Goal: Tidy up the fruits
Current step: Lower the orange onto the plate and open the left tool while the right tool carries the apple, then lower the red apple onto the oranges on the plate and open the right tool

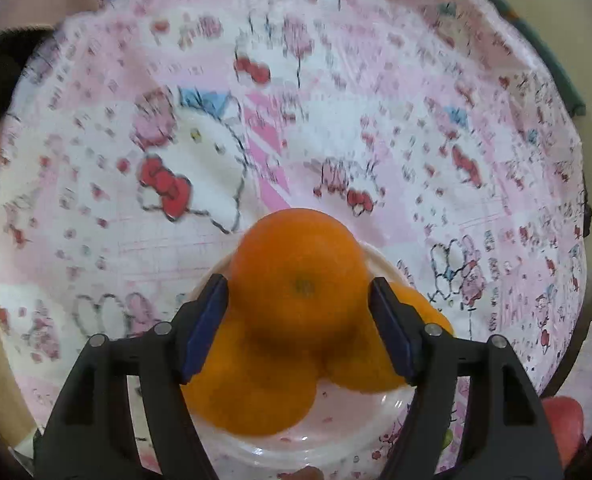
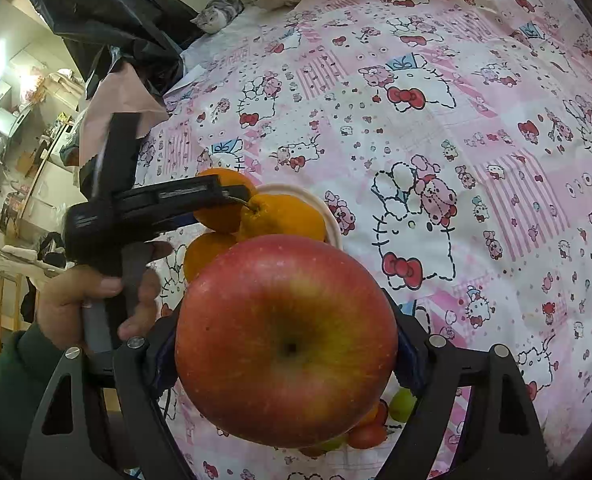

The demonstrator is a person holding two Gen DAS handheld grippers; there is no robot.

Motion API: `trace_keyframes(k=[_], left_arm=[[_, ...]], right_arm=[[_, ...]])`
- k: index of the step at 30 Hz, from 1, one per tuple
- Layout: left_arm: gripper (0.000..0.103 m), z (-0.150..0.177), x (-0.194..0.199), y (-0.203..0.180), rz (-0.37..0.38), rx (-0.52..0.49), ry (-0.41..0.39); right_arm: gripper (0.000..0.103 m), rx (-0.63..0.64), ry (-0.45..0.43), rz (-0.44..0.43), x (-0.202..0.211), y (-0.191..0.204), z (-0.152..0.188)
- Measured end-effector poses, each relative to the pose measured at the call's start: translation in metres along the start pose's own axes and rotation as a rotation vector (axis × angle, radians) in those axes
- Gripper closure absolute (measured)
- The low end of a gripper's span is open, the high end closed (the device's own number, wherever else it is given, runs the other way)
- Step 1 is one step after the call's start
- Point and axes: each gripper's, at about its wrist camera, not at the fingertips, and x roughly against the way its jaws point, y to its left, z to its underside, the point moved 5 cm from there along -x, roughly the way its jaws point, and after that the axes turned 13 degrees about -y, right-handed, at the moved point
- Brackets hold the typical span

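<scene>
Three oranges are piled on a white plate (image 1: 315, 444). The top orange (image 1: 299, 276) rests on the two lower oranges (image 1: 252, 392), and it sits between the blue pads of my left gripper (image 1: 299, 284). The pads stand just off its sides, so the gripper is open. In the right wrist view the left gripper (image 2: 236, 194) comes in from the left over the same pile of oranges (image 2: 284, 216) and the plate (image 2: 329, 216). My right gripper (image 2: 286, 344) is shut on a big red apple (image 2: 286, 340), held above the cloth in front of the plate.
A pink cartoon-print cloth (image 2: 455, 140) covers the table. Small green and red fruits (image 2: 401, 404) lie under the apple. A black plastic bag (image 2: 108, 12) and a toy cat (image 2: 218, 14) sit at the far left edge. A hand (image 2: 76, 300) grips the left tool.
</scene>
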Motion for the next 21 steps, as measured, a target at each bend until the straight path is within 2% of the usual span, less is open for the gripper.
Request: trace_keyframes(k=[2,8,13,15,17,18,21], left_arm=[[0.022,-0.006,0.021,0.000,-0.005,-0.032,-0.053],[0.021,-0.006,0.076,0.018,-0.014,0.000,-0.111],[0.021,0.020,0.124,0.048,-0.109,0.002,-0.172],[0.021,0.029,0.143,0.061,-0.147,0.034,-0.199],[0.022,0.040,0.163,0.070,-0.156,0.077,-0.229],[0.022,0.048,0.175,0.073,-0.137,0.115,-0.248],[0.022,0.065,0.192,0.074,-0.156,0.110,-0.291]], right_arm=[[0.017,0.013,-0.003,-0.001,-0.001,0.003,0.000],[0.017,0.048,-0.010,-0.029,-0.001,0.015,-0.002],[0.017,0.112,-0.026,-0.054,-0.007,0.036,-0.008],[0.017,0.139,-0.028,-0.071,-0.013,0.047,-0.010],[0.017,0.184,-0.027,-0.087,-0.023,0.060,-0.011],[0.017,0.205,-0.030,-0.093,-0.027,0.066,-0.012],[0.017,0.294,-0.042,-0.110,-0.045,0.086,-0.011]])
